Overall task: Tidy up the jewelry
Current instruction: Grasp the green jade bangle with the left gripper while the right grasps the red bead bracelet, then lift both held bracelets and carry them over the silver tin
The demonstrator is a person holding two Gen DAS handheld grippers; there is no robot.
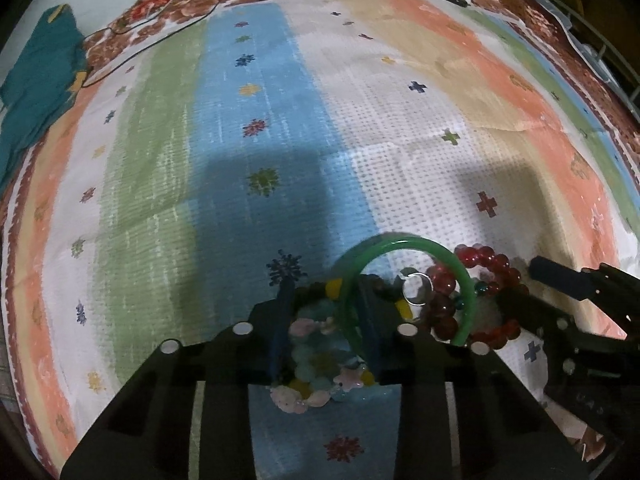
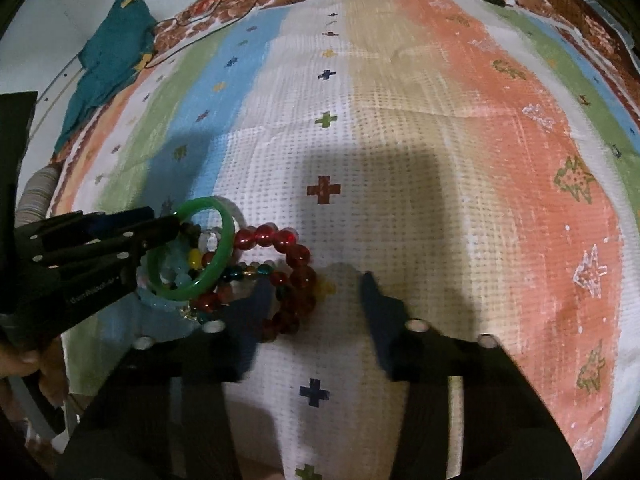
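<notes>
A pile of jewelry lies on a striped cloth (image 1: 280, 120). A green bangle (image 1: 460, 276) stands tilted over the pile; it also shows in the right wrist view (image 2: 224, 248). My left gripper (image 1: 326, 292) straddles a pastel bead bracelet (image 1: 316, 360), with the bangle's rim by its right finger; whether it grips is unclear. A red bead bracelet (image 1: 496, 264) and a silver ring (image 1: 416, 288) lie to the right. My right gripper (image 2: 314, 280) is open, its left finger over the red bead bracelet (image 2: 296, 252).
A teal cloth (image 1: 36, 80) lies at the far left edge. A thin black cable (image 1: 160, 40) runs across the far floral border. A wire rack (image 1: 608, 52) stands at the far right.
</notes>
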